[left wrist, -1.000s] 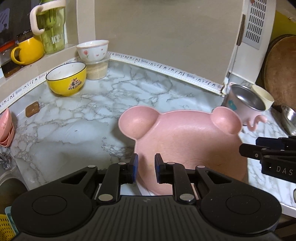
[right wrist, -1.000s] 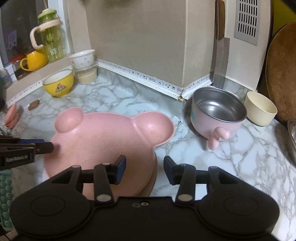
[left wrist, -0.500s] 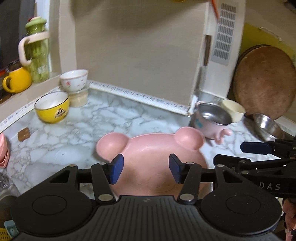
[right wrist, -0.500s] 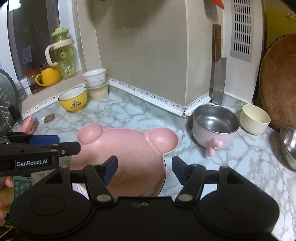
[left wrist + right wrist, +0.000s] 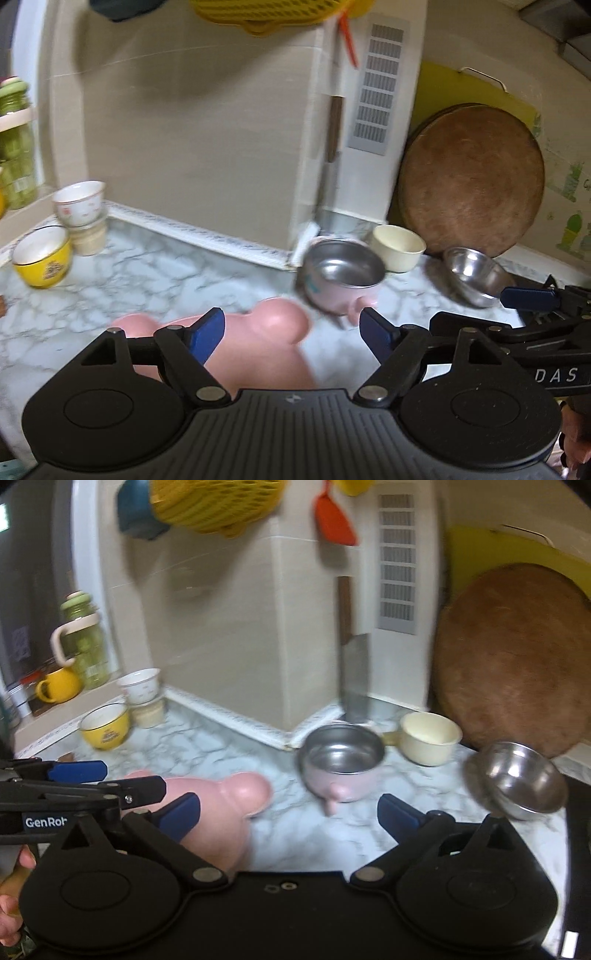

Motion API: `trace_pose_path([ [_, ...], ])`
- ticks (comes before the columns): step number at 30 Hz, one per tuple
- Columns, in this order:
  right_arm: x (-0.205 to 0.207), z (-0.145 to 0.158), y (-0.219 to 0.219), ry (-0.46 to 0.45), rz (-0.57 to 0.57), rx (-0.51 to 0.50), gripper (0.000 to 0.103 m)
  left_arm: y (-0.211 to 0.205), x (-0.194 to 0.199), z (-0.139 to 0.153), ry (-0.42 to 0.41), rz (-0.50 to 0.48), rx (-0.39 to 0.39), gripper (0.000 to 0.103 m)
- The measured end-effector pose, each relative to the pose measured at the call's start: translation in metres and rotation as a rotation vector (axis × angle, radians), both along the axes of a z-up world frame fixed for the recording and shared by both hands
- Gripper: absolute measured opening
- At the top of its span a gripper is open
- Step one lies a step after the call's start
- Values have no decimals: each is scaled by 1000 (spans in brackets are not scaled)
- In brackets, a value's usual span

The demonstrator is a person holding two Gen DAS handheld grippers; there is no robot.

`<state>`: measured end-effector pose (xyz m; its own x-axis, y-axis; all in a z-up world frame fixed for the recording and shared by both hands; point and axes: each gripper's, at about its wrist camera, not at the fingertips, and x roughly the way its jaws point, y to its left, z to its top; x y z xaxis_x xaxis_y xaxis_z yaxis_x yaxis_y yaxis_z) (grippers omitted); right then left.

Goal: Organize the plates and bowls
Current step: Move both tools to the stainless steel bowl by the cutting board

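Observation:
A pink bear-shaped plate [image 5: 258, 350] lies on the marble counter [image 5: 166, 280], partly hidden under my left gripper [image 5: 291, 332], which is open wide and empty above its near edge. It also shows in the right wrist view [image 5: 221, 812]. My right gripper [image 5: 288, 816] is open and empty, raised above the counter. A pink steel-lined bowl with a handle [image 5: 341, 768], a cream bowl [image 5: 430, 742] and a steel bowl [image 5: 517, 779] stand to the right. A yellow bowl [image 5: 42, 256] and stacked white cups [image 5: 81, 214] stand at the left.
A round wooden board [image 5: 472, 181] leans on the wall at the right. A cleaver [image 5: 354, 679] stands against the wall corner. A green jar [image 5: 83, 642] and a yellow mug [image 5: 61, 688] sit on the sill. Colanders hang overhead.
Both grippers have pulled back and up from the pink plate and opened wider. The left gripper, nearly shut at the plate's edge a second ago, now stands open. The plate rests on the counter.

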<state>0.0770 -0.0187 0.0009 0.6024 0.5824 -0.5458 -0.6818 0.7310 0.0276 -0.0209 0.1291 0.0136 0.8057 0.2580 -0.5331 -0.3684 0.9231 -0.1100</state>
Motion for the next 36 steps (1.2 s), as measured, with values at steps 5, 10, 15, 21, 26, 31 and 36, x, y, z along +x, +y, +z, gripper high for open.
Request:
trace_pose_path([
  [5, 27, 4, -33, -2, -81, 0, 103, -31, 42, 3, 9, -48, 19, 80],
  [10, 55, 7, -69, -15, -163, 4, 103, -62, 85, 6, 9, -95, 39, 80],
  [15, 90, 8, -101, -13, -240, 0, 103, -89, 131, 2, 13, -143, 49, 80],
  [21, 134, 2, -133, 3, -327, -18, 103, -118, 184, -12, 45, -180, 65, 80],
  [26, 169, -11, -154, 24, -383, -55, 103, -136, 230, -28, 98, -205, 39, 80],
  [31, 204, -22, -169, 42, -430, -88, 103, -150, 273, -43, 144, -215, 36, 80],
  [36, 239, -30, -176, 65, -444, -98, 102, -156, 310, -58, 186, -225, 36, 80],
])
